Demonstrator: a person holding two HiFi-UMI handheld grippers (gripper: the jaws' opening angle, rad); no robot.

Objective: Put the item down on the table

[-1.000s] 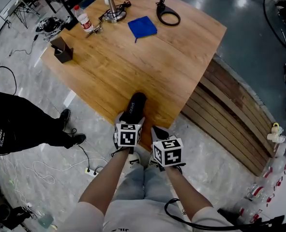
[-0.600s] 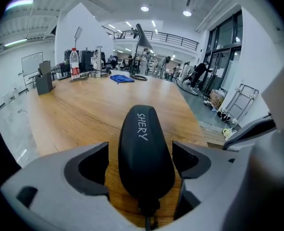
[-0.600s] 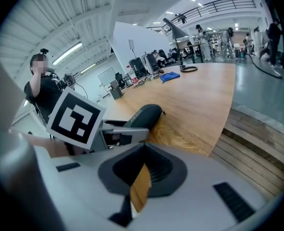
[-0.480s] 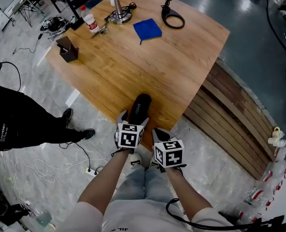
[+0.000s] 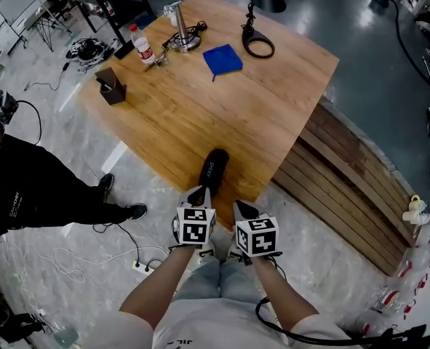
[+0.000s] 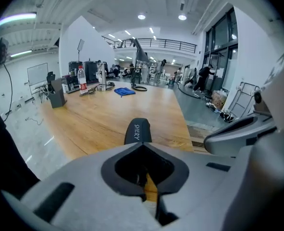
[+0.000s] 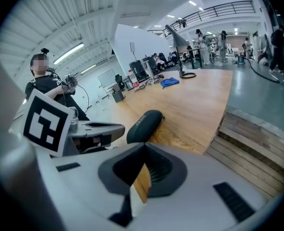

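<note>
A black oblong case (image 5: 213, 169) with white lettering lies flat on the wooden table (image 5: 222, 107), close to its near corner. In the left gripper view the case (image 6: 137, 131) lies just beyond the jaw tips, clear of them. My left gripper (image 5: 198, 195) sits behind the table edge, shut, with nothing between its jaws. My right gripper (image 5: 244, 211) hovers beside it over the floor, also shut and empty. From the right gripper view the case (image 7: 144, 123) is ahead and to the left, with the left gripper (image 7: 101, 129) next to it.
At the table's far side are a blue cloth (image 5: 223, 59), a black lamp with a ring base (image 5: 258, 43), a water bottle (image 5: 142, 46), a metal stand (image 5: 180, 31) and a dark box (image 5: 113, 86). A person in black (image 5: 33, 195) stands left. Wooden planks (image 5: 345, 187) lie right.
The left gripper, which had the near end of the case between its jaws, has drawn back off the table and shut. The case stays on the table. The right gripper drew back slightly.
</note>
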